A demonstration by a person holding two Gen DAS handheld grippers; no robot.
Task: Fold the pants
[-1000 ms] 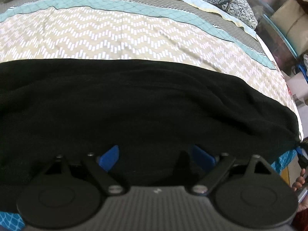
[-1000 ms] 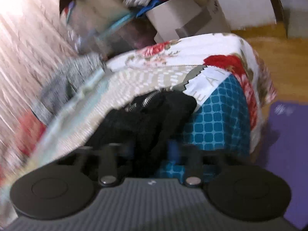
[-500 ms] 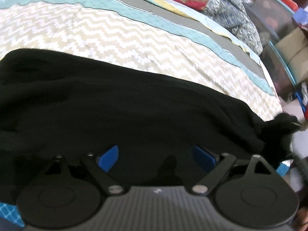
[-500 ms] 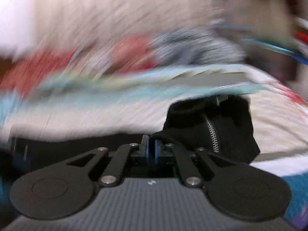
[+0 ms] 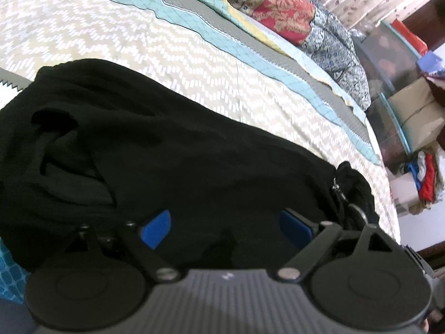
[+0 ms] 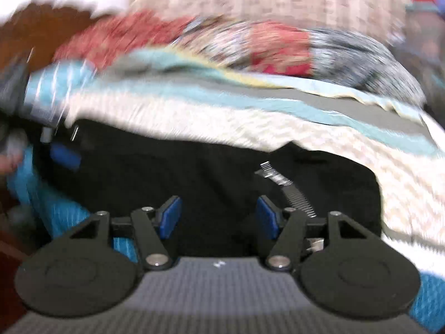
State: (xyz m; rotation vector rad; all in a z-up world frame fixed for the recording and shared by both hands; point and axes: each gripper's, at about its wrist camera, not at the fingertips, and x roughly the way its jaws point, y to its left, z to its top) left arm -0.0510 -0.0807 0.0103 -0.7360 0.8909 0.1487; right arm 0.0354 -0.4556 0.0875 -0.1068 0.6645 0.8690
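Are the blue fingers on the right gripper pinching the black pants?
Apart. In the right wrist view the right gripper is opening, its blue pads spread with clear space between them above the black pants.

Left gripper (image 5: pixel 225 231) angled downward, blue pads (image 5: pixel 155 229) spread wide apart. Right gripper (image 6: pixel 218 217) angled downward, jaws opening, blue pads (image 6: pixel 169 217) clear of contact.

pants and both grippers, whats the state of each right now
black pants: lying bunched on the bed, not folded flat, held by neither gripper
zipper: exposed on top of the fabric; open or closed, cannot tell
left gripper: fingers wide apart over the pants, gripping nothing
right gripper: opening, fingers apart, pads not pressing the fabric
patterned bedspread: spread under the pants
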